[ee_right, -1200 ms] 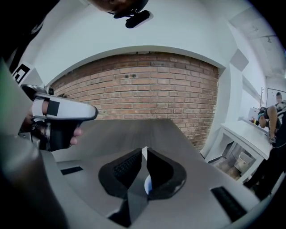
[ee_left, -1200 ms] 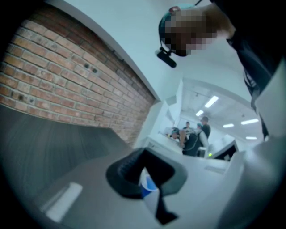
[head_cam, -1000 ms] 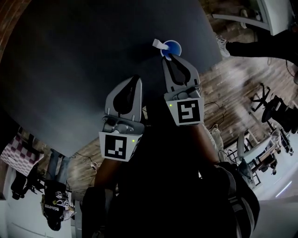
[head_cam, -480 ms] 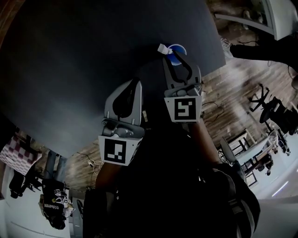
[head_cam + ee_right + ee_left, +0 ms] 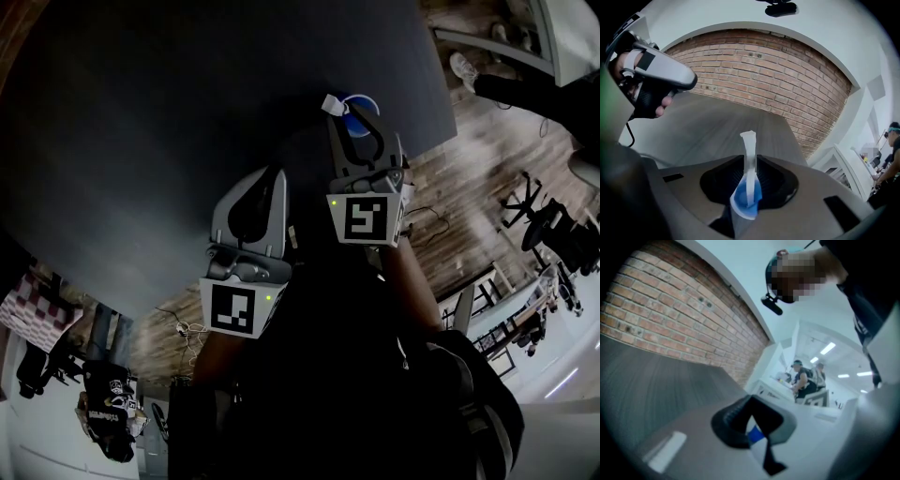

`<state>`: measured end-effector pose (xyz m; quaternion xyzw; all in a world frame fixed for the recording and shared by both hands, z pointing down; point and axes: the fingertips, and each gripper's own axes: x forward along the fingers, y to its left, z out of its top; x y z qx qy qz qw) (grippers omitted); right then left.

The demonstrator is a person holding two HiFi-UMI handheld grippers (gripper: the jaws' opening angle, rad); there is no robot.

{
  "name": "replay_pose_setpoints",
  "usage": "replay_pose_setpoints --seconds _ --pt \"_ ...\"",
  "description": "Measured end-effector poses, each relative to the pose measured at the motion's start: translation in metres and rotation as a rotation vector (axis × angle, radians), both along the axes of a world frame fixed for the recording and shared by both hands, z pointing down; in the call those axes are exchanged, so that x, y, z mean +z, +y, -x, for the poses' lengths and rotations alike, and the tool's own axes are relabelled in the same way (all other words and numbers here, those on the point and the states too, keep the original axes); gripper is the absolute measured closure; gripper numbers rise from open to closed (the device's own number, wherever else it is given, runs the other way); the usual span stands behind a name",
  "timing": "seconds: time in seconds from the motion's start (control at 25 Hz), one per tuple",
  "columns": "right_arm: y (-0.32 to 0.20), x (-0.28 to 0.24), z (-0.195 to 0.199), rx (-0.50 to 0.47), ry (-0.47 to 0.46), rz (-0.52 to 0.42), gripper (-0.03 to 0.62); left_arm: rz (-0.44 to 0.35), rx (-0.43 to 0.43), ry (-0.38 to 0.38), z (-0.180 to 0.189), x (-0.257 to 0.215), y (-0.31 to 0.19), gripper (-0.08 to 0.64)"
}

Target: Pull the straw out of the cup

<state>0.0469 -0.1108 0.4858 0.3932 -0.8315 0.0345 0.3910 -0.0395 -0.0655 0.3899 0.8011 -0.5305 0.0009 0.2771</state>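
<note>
My right tongs (image 5: 750, 164) were clamped shut on the white straw (image 5: 749, 143) — its foot stood in the blue cup (image 5: 740, 201) — while my left tongs (image 5: 273, 175) were closed, empty.

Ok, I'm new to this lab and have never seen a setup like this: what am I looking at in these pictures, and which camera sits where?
There is no robot here. A person holds a hand tool with a two-fingered claw in each hand. The head view comes from a camera on the person's head, looking steeply down. The other two views come from cameras riding on each tool, looking along its claw. The cubes with square black-and-white markers are part of the tools. On the dark table, near its edge, is a small blue cup with a white straw in it. The right claw is closed on the straw, whose lower end is inside the cup. The left claw looks shut, holds nothing, and hangs back from the cup.
</note>
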Motion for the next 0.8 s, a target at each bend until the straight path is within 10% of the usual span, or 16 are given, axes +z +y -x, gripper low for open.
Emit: replay_pose_setpoints --seconds 0.8 --pt "0.0001 -0.004 -0.0034 -0.006 0.016 -0.055 0.548 -0.004 0.004 0.003 -0.0021 0.0013 0.0076 0.555"
